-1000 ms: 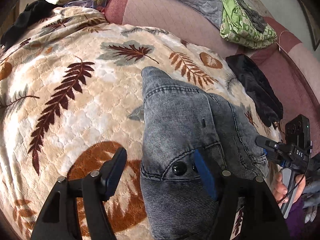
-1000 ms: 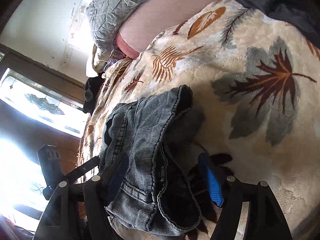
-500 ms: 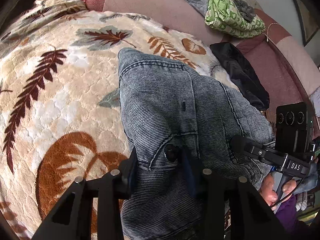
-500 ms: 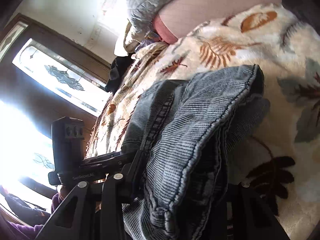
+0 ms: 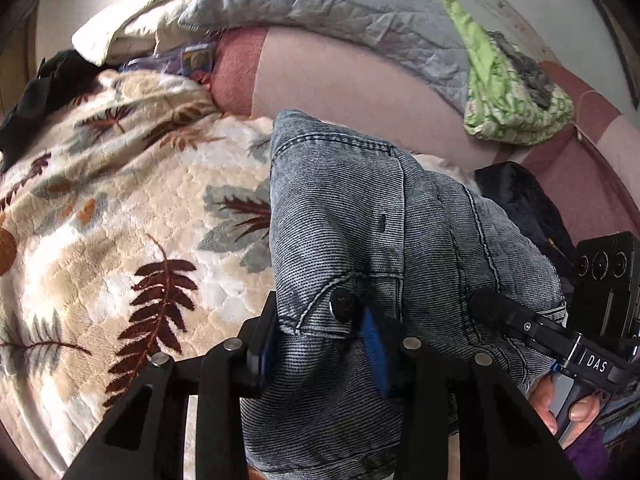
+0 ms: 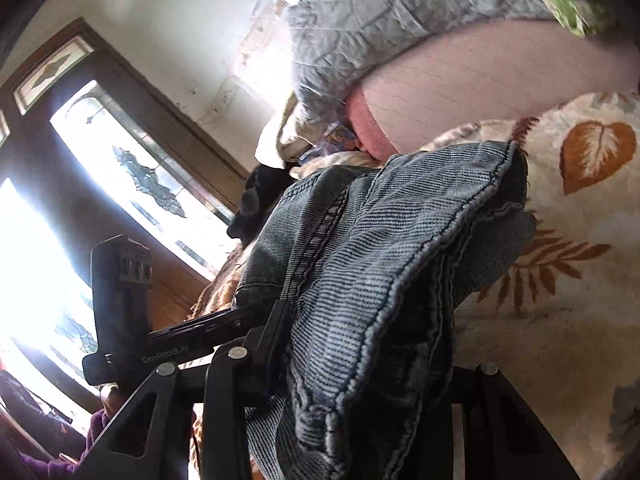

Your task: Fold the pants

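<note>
I had both tongs clamped on the jeans [image 5: 392, 232] at this point. A second before, they were spread and resting at the waistband with the denim lying slack on the bed; half a second before, they had closed; now the jeans were lifted, the far hem raised against the pink bedding instead of lying flat on the leaf blanket [image 5: 120, 200].

The left tongs [image 5: 320, 340] were pinching the waistband just beside the dark button [image 5: 343, 305], one blue pad showing against the denim. The right tongs [image 6: 360, 360] were buried in a thick bunch of the same waistband end; I could see cloth between the fingers, so I judged them pressed onto it, though the far finger was mostly hidden. In the left view the other tool [image 5: 560, 344] sat at the right edge of the jeans, close to my own grip.

So the jeans hung from the two grips over the blanket, already doubled leg on leg, as far as I could judge. I read this as the lift ahead of the next fold: the hem end would need carrying toward the waistband. The risk I saw was the bunched right grip holding uneven layers, which could skew the fold.
</note>
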